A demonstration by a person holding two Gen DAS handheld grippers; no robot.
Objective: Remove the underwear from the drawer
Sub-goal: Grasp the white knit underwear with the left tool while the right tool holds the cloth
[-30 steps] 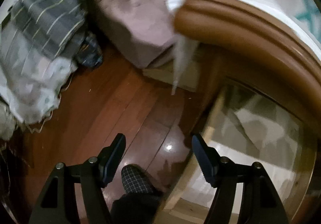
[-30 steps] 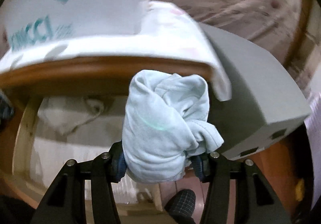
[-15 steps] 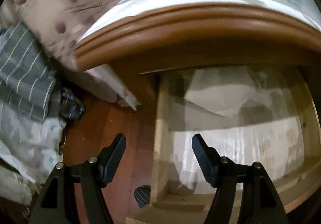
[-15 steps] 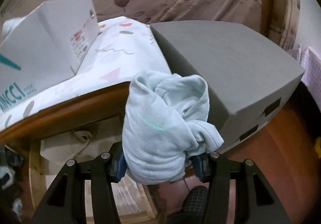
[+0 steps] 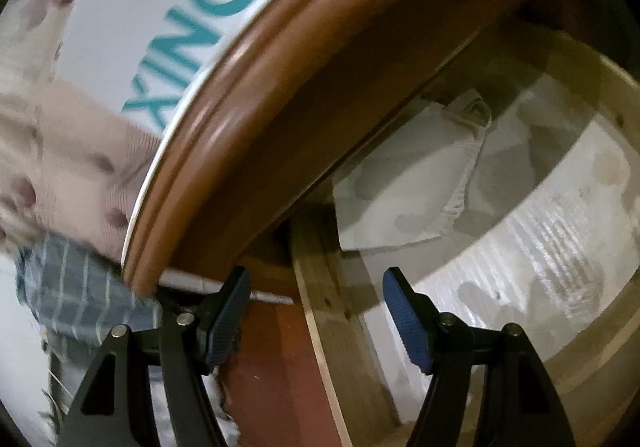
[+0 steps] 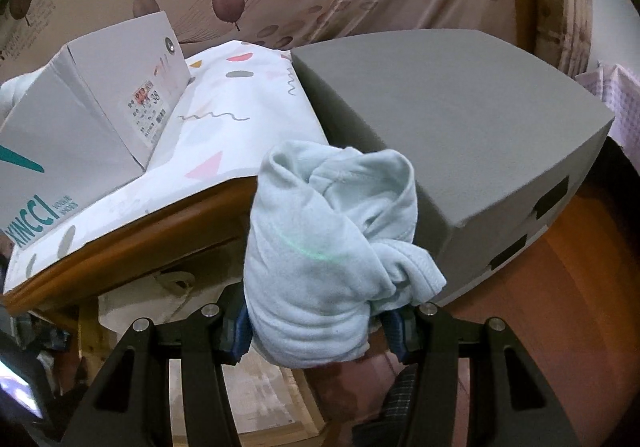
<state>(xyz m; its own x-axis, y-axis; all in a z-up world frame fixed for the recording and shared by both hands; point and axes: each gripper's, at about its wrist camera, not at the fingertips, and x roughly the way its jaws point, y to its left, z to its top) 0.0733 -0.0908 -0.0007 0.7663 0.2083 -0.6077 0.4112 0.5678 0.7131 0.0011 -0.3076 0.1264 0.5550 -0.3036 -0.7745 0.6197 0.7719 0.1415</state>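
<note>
Since a second ago, the pale blue underwear (image 6: 324, 251) sits unchanged between the pads of the right gripper (image 6: 320, 331) while the background behind it has swung from the open drawer up to the nightstand top and a grey box (image 6: 452, 135); the left wrist view has rolled from the floor round to the drawer's interior. The underwear is a crumpled bundle clamped at its lower end by the right gripper's jaws, and it stands up from them, its long axis running roughly along the fingers, with a loose fold drooping toward the right jaw. It hangs clear of the drawer, in front of the wooden nightstand edge (image 6: 132, 235) and the grey box, touching neither as far as can be told. By this showing the garment is already out, and what is left seems to be setting it down somewhere. The left gripper (image 5: 316, 315) hangs with its jaws apart and nothing between them, over the drawer's pale wooden side wall (image 5: 332, 311). Inside the drawer (image 5: 552, 247) a white folded mask-like item (image 5: 412, 183) lies on the liner. A white XINCCI shoe box (image 6: 80, 135) stands on the patterned cloth (image 6: 244, 119) covering the nightstand.
</note>
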